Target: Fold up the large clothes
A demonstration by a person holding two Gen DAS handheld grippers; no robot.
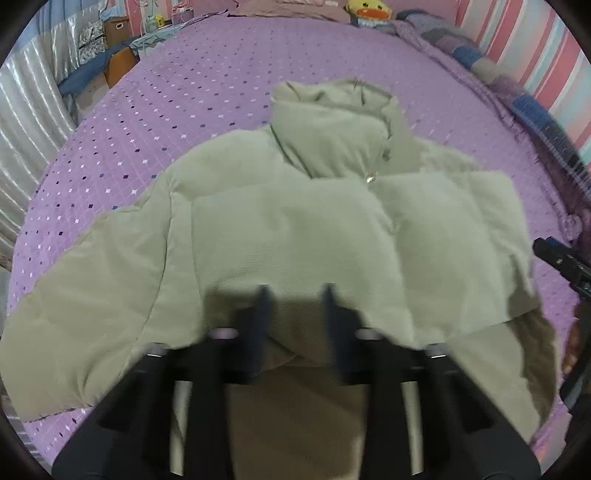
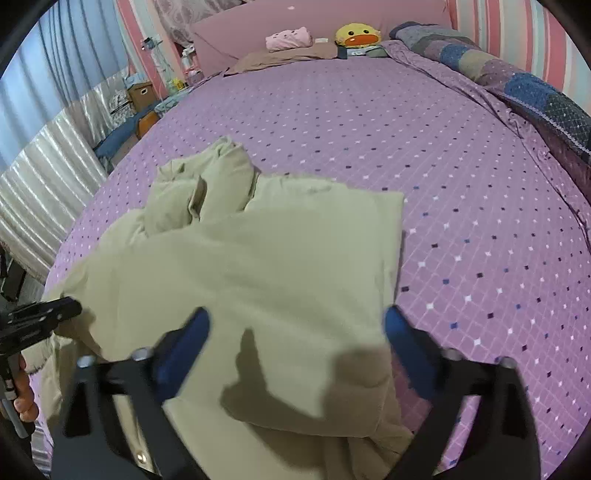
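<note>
Pinching only a thin hem fold, your left gripper (image 1: 295, 295) may slip; right gripper (image 2: 295, 328), jaws apart over the jacket (image 2: 258, 258), could drag the fold askew.

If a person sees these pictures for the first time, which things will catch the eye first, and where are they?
First comes the pale green puffer jacket, spread in the middle of the purple diamond-patterned bedspread, its hood toward the far end of the bed. Next, the right gripper with blue fingers hangs open over the jacket's near part. At the head of the bed a yellow duck plush lies beside a pink folded cloth.
</note>
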